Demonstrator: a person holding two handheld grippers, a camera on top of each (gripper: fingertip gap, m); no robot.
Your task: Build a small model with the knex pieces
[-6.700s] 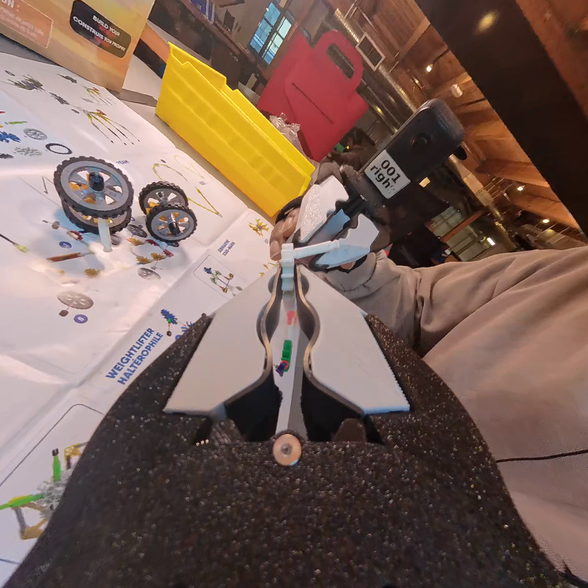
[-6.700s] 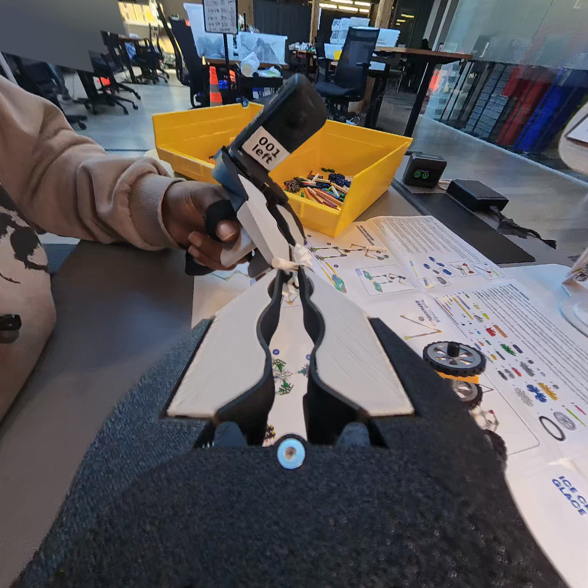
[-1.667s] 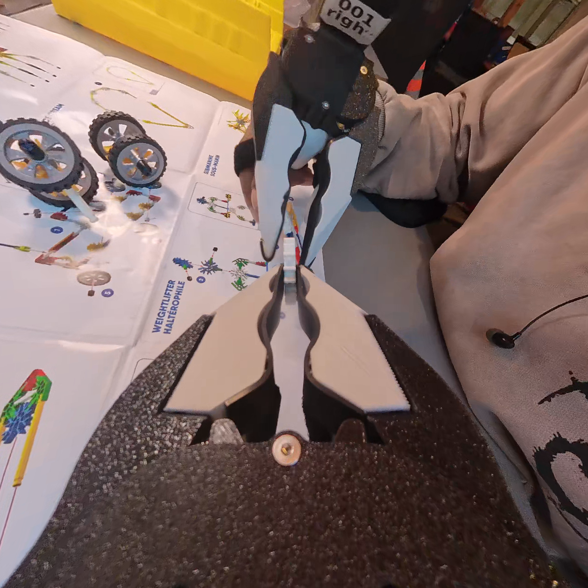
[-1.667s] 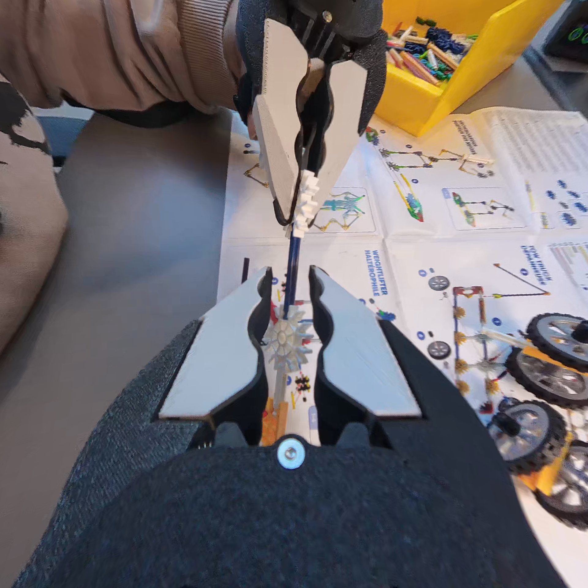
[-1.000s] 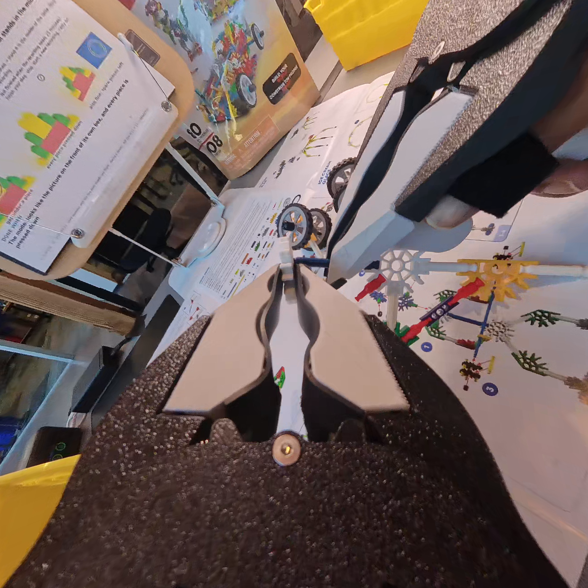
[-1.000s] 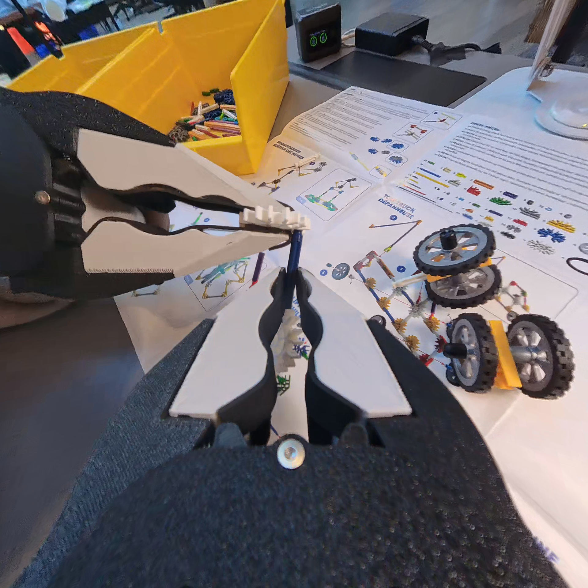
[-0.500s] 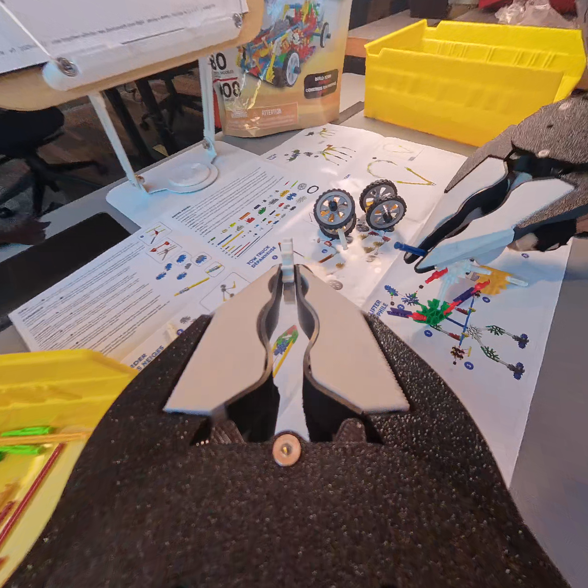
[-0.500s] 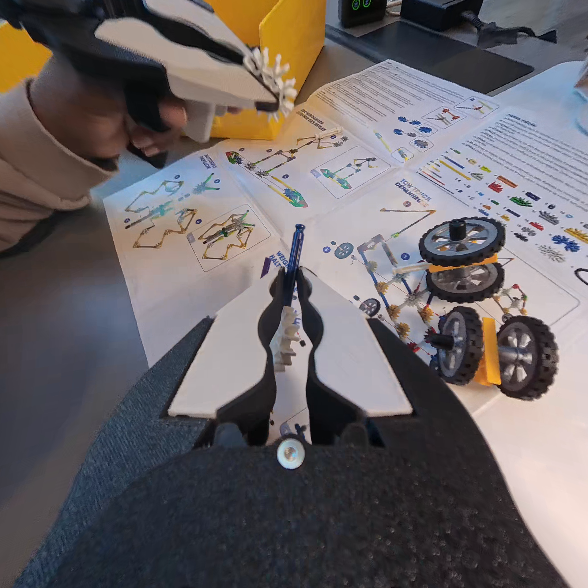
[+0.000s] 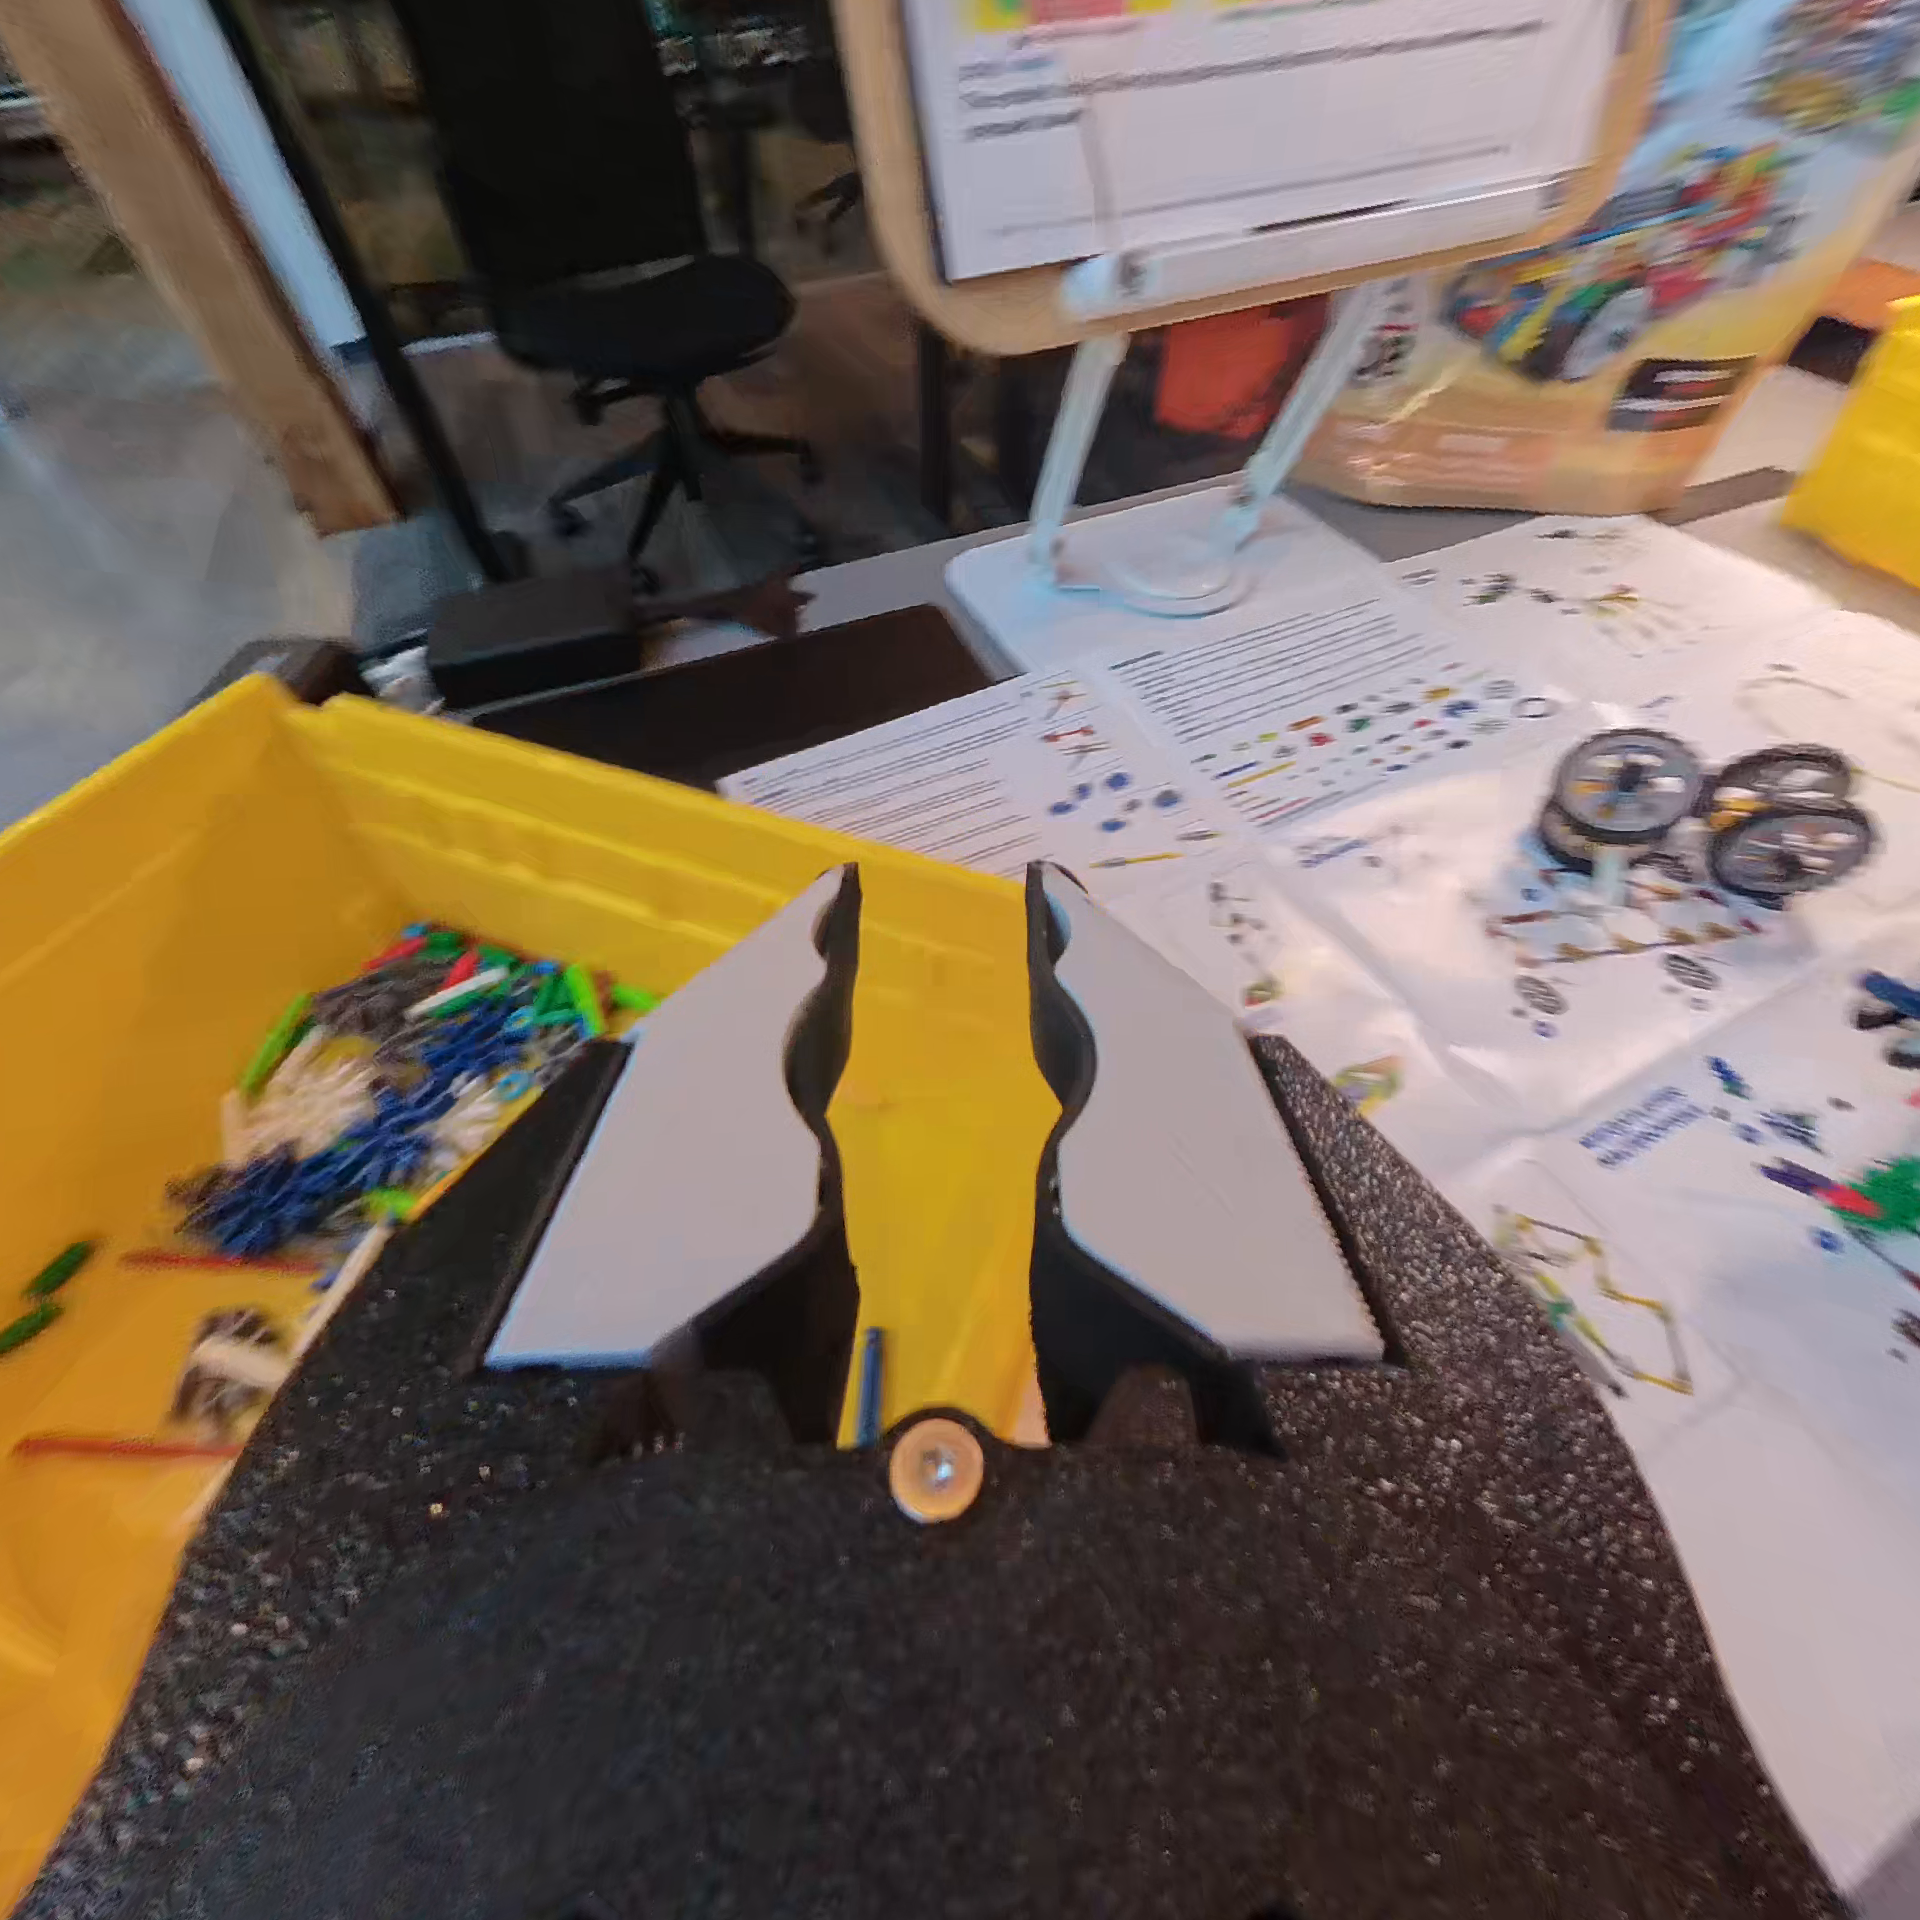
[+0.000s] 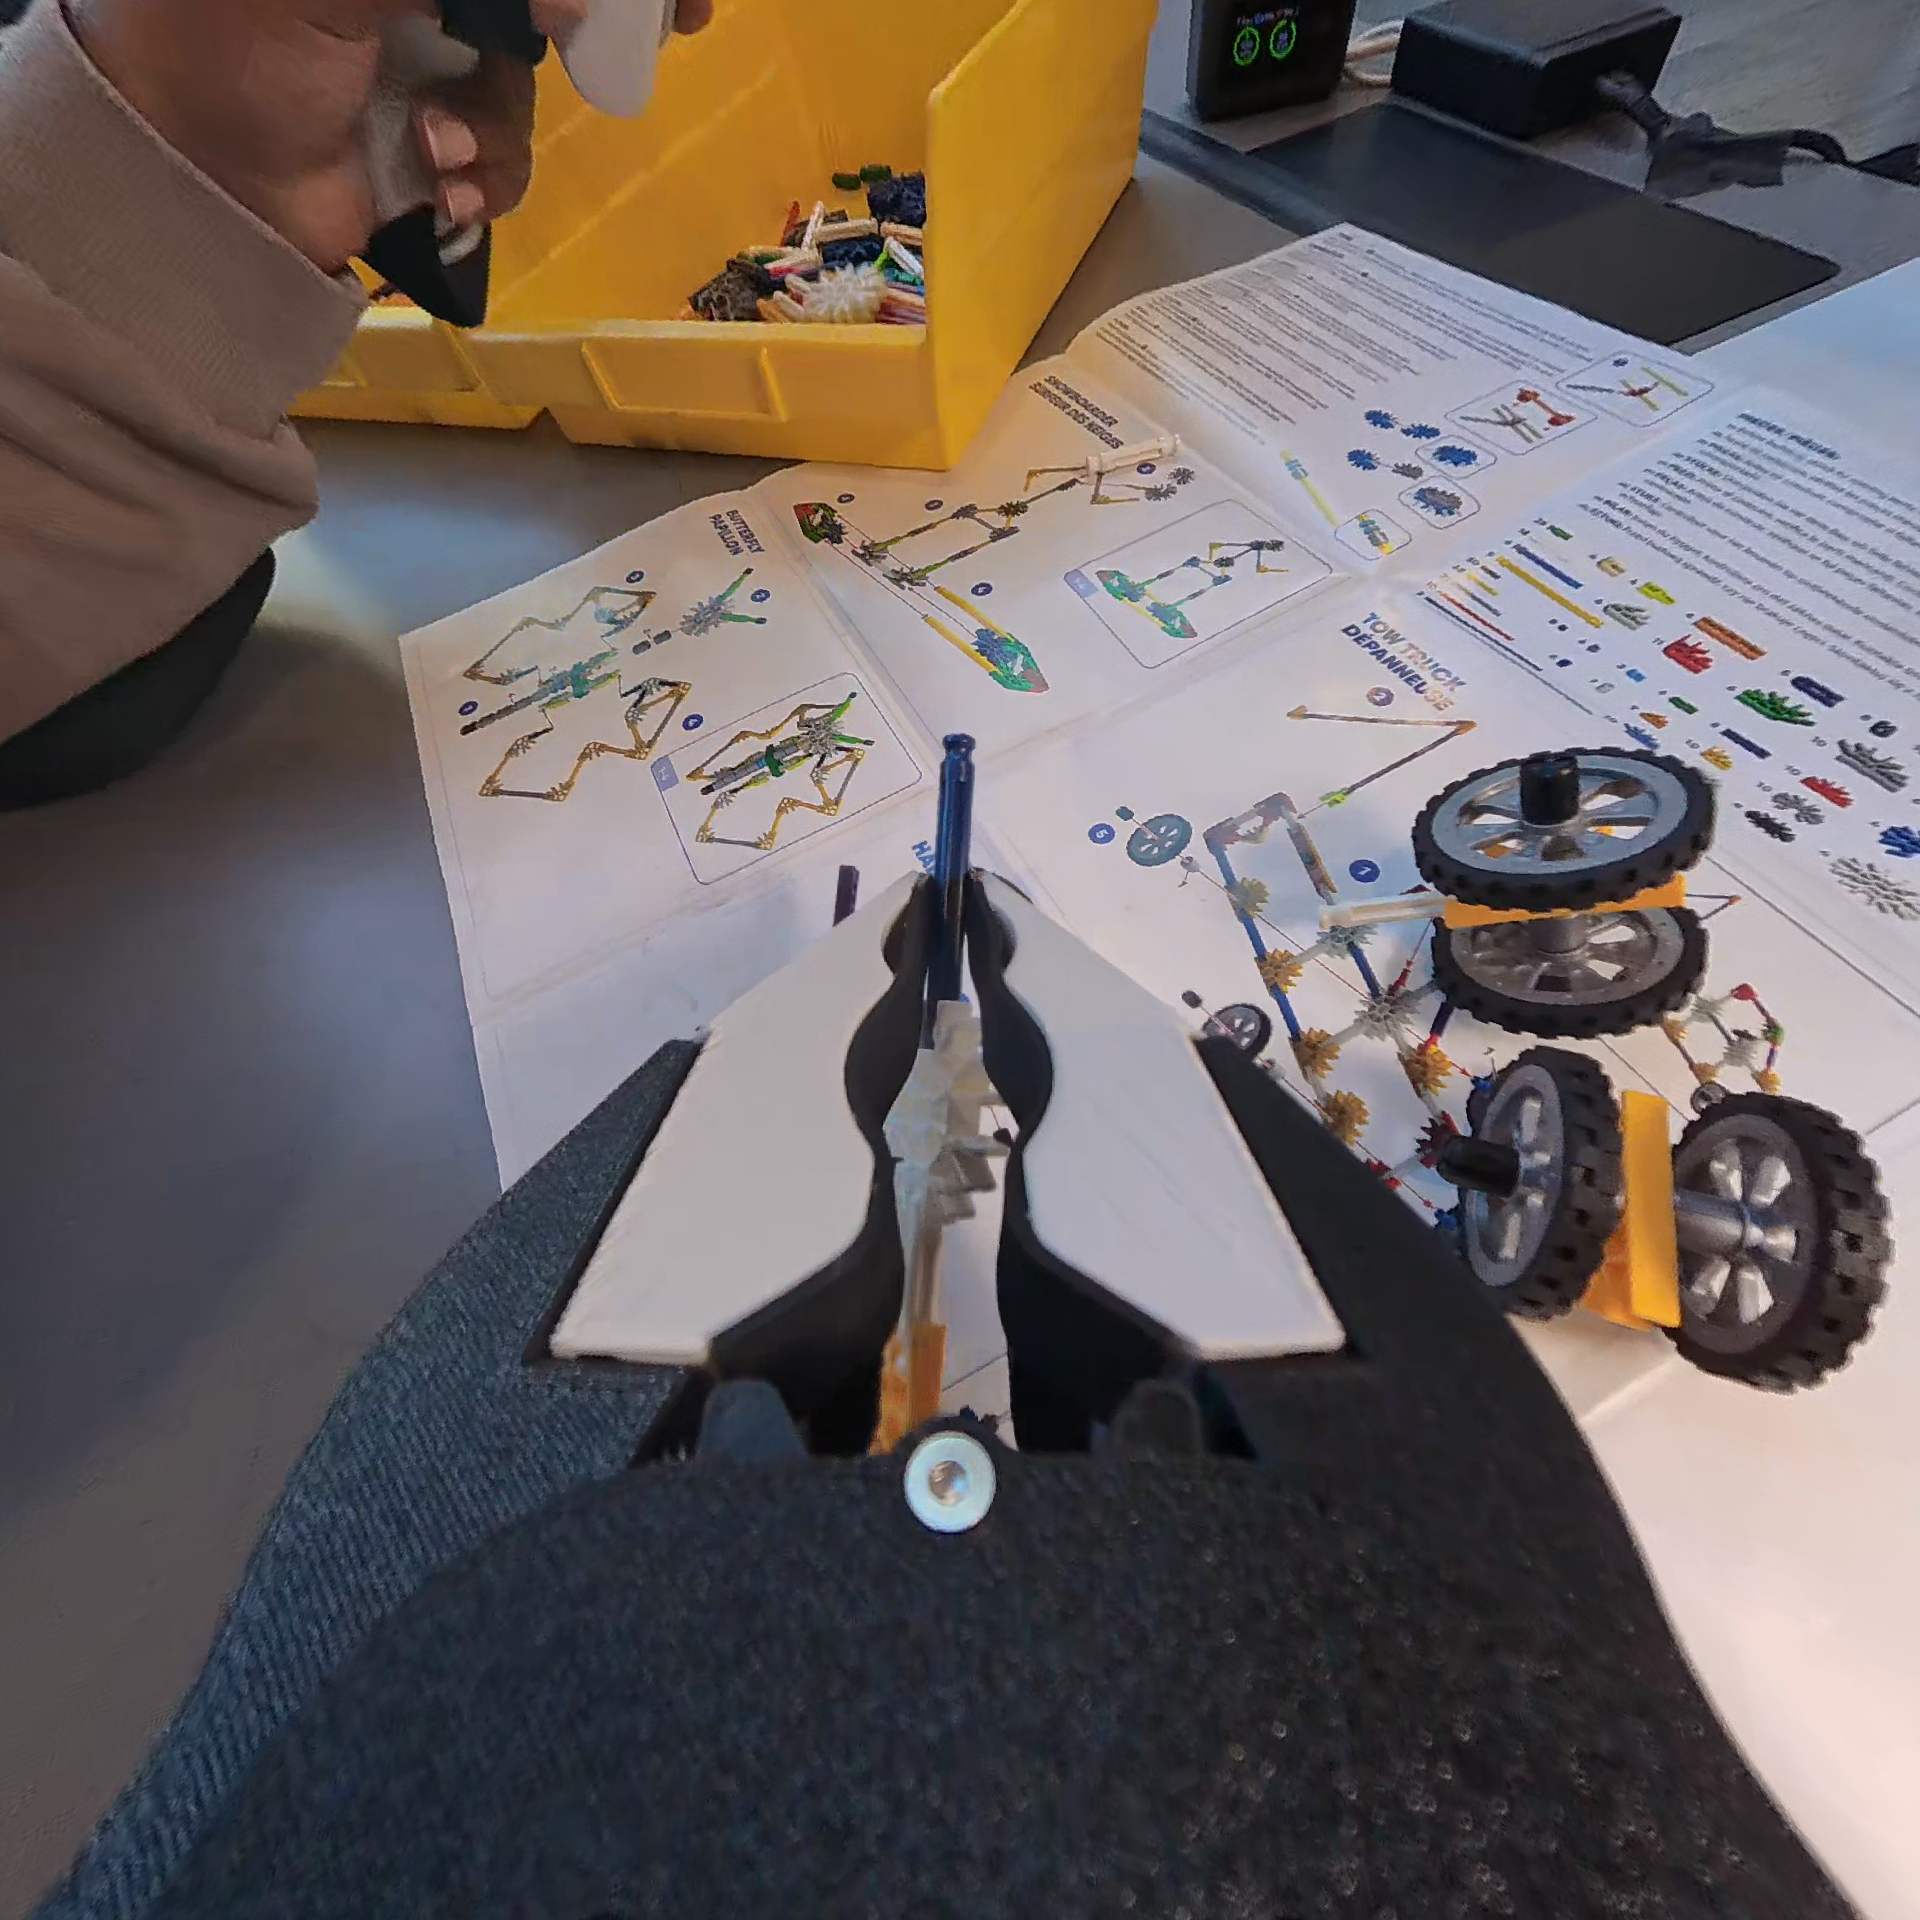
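Observation:
My left gripper point(image 9: 942, 902) is open and empty above the yellow parts bin point(image 9: 156, 883), which holds a heap of blue, green and white rods and connectors point(image 9: 384, 1081). My right gripper point(image 10: 948, 883) is shut on a blue rod point(image 10: 953, 821) joined to a white toothed connector point(image 10: 951, 1122) and an orange piece point(image 10: 909, 1371) between the fingers. It hovers over the instruction sheet point(image 10: 644, 727). The rod's tip sticks out past the fingertips. The person's hand point(image 10: 436, 114) with the left gripper's handle is over the bin point(image 10: 831, 395) at the upper left of the right wrist view.
A wheeled model with black tyres and orange plates point(image 10: 1579, 1039) stands on the sheet to the right, also seen in the left wrist view point(image 9: 1704, 821). A white stand base point(image 9: 1143, 582), a kit box point(image 9: 1558, 416), black pad point(image 10: 1558, 239) and a small device point(image 10: 1262, 52) lie behind. My hands' fingertips stand some 25 cm from each other.
My left gripper swung left over the yellow bin and opened; the white connector it held is gone from its jaws. My right gripper stayed shut on the blue rod over the sheet.

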